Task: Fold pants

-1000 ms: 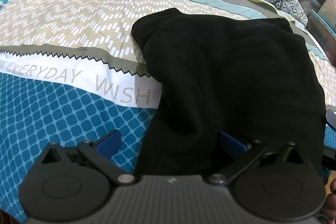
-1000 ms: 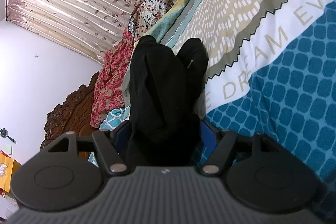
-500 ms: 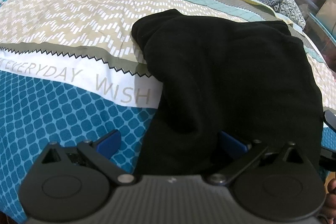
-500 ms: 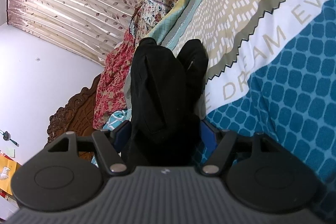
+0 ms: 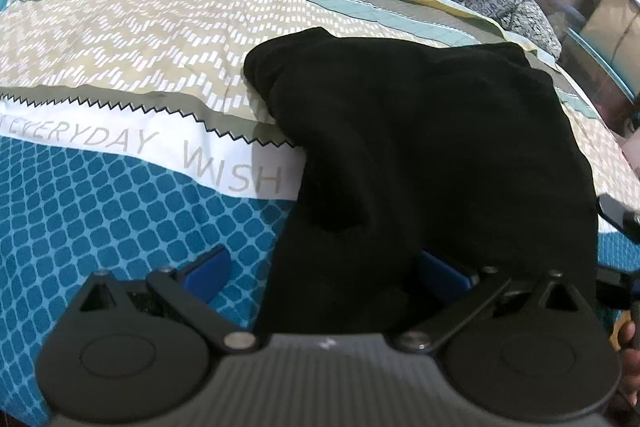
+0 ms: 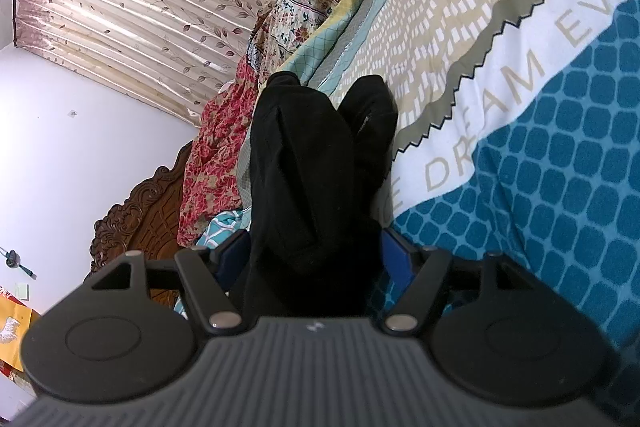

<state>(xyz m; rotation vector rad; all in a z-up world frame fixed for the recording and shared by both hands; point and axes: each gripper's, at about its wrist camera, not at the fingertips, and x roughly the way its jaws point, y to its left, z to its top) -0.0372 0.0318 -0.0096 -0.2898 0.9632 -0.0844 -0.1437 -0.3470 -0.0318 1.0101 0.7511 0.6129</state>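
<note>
While the pants [image 5: 432, 155] lie on the bedspread [image 5: 120, 75], the left gripper [image 5: 324, 267] spreads wide around their edge and the right gripper [image 6: 316, 251] clamps them.

Your pants [image 5: 432, 155] lie on the bedspread [image 5: 120, 211], right of its printed lettering [image 5: 232, 173]. Their near edge sits between the fingers of your left gripper [image 5: 324, 273]. Your right gripper [image 6: 316, 259] has cloth bunched between its fingers; the headboard [image 6: 136, 211] stands behind.
</note>
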